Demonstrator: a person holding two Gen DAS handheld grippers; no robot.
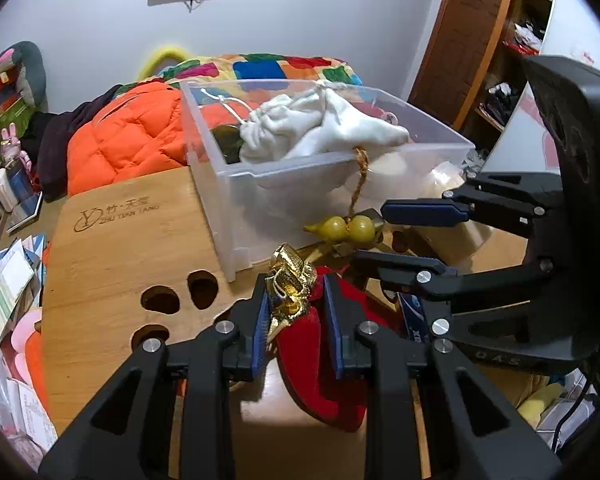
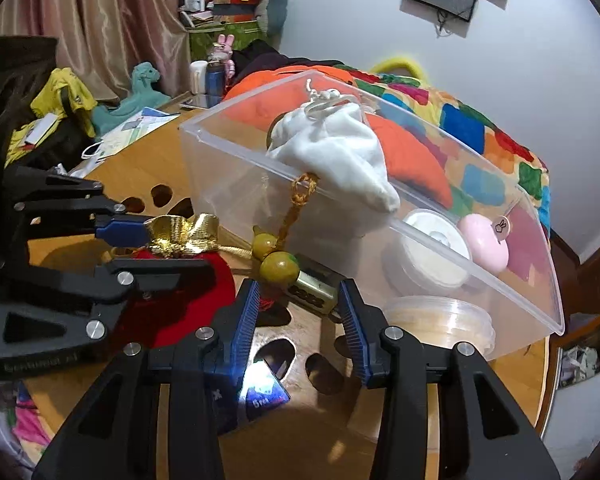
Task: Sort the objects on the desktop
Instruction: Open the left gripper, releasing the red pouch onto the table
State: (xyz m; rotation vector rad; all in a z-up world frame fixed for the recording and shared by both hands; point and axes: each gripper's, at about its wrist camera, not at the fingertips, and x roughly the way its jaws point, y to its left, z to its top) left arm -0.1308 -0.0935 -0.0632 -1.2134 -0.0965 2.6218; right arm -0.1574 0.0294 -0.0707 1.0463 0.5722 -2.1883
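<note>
The clear plastic bin (image 1: 236, 200) is the largest thing, standing on the bamboo table (image 1: 132, 248) at twelve o'clock from both grippers; inside lie a white drawstring bag (image 2: 332, 148), a round white jar (image 2: 436, 248) and a pink round case (image 2: 486, 246), the bag heaped against the near wall. The red velvet pouch (image 1: 304, 344) with its crinkled gold-ribbon neck (image 1: 290, 280) lies on the table just before the bin; its long axis runs six to twelve o'clock in the left wrist view, neck toward twelve. The left gripper (image 1: 296, 320) is clenched around the pouch at the neck. A yellow-green gourd charm (image 2: 274, 258) hangs by a braided cord over the bin's rim, at eleven o'clock from the right gripper (image 2: 300, 320), whose jaws stand apart, grasping nothing.
</note>
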